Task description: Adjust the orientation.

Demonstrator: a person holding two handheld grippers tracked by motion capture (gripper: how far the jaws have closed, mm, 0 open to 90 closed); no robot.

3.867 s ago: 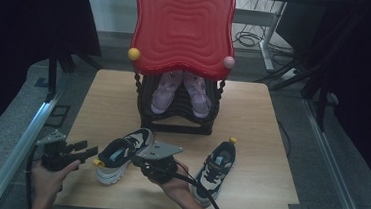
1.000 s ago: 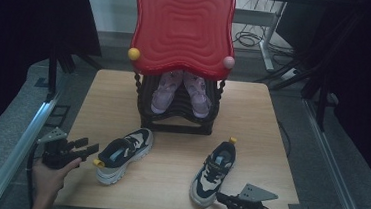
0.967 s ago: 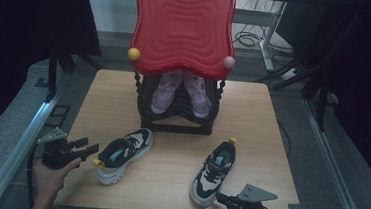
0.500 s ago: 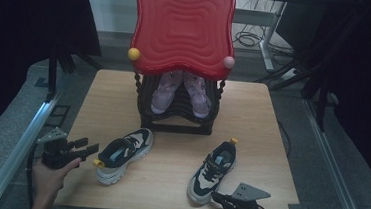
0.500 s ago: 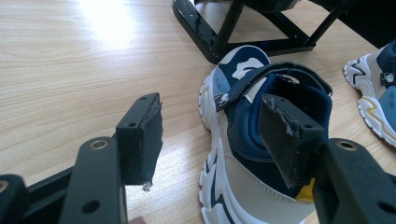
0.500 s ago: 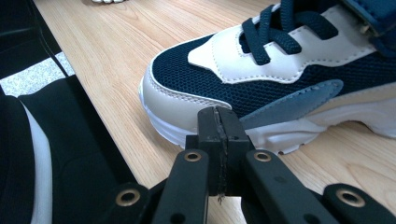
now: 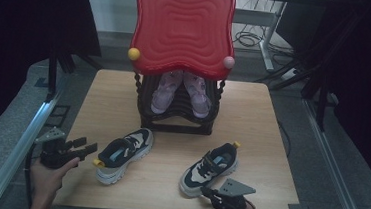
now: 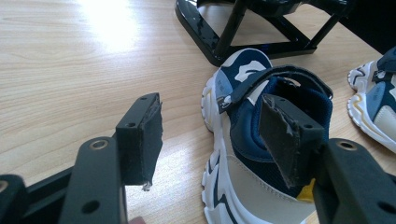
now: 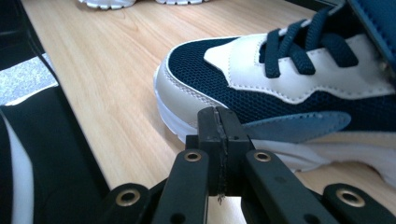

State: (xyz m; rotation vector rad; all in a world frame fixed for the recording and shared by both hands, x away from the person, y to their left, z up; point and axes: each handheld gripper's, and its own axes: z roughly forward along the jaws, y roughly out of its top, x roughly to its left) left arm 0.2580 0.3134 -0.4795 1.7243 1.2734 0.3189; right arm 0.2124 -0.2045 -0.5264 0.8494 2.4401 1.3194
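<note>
Shifted leftward, the right sneaker (image 7: 209, 168) is nudged by closed right tongs (image 9: 218, 140); left tongs (image 8: 210, 140), spread, wait; over-rotation is risked.

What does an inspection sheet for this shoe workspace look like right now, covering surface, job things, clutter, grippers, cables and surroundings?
Surface: wooden table, bare around the shoes.
Job's things: left shoe and right shoe lie apart in front of the black rack, which holds a pink pair under a red panel.
Clutter: nothing seen.
Grippers: left gripper open, heel of the left shoe in front of its jaws; right gripper shut, empty, tips at the right shoe's toe.
Cables: loose cables on the floor behind the table.
Surroundings: dark curtains, grey floor.
</note>
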